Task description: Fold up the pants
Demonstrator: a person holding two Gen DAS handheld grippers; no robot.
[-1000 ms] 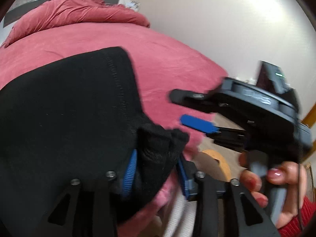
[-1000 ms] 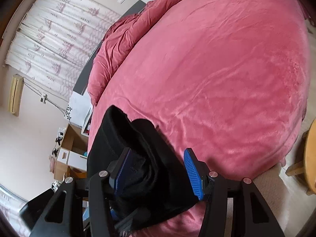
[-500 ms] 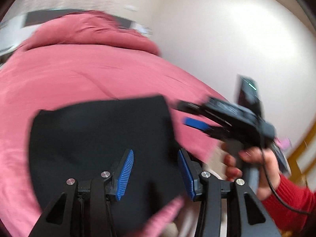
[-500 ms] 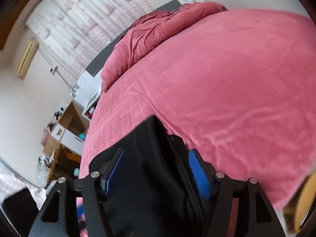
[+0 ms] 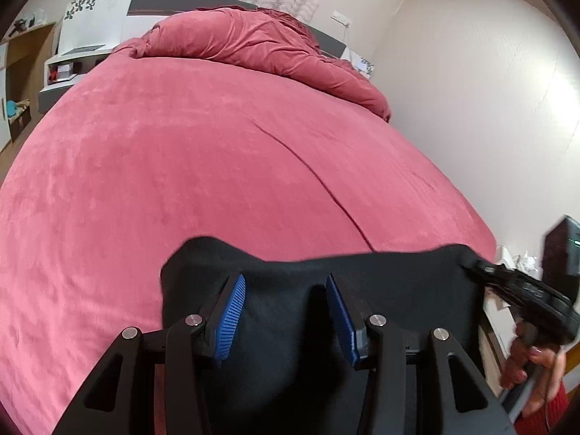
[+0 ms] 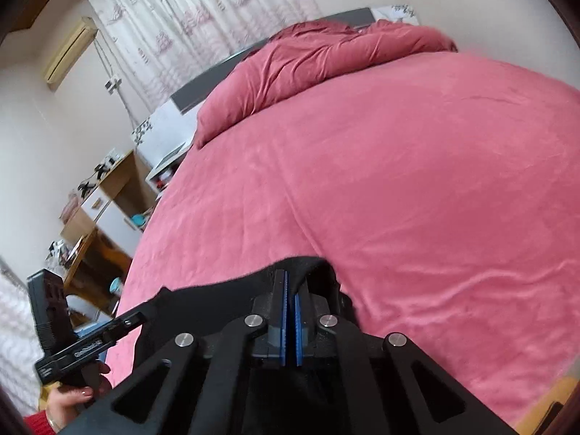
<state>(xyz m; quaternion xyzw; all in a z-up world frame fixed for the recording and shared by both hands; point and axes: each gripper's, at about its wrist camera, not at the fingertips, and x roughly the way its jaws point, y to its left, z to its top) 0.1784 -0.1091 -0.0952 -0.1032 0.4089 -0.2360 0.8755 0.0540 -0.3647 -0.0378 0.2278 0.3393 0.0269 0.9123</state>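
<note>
Pink-covered bed (image 5: 181, 166) (rumpled duvet (image 6: 311, 69) at its head), patterned curtains (image 6: 203, 11), cream walls (image 5: 471, 83)

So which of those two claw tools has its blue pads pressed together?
The right gripper: its blue pads have just closed, apparently pinching the black pants. The left gripper stands open, pads apart over the fabric.

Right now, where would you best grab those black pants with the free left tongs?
At the top hem of the black pants, from the near side. That edge stretches straight between the two tools, the right tongs already pinching one end, while the left tongs gape open around the cloth.
</note>
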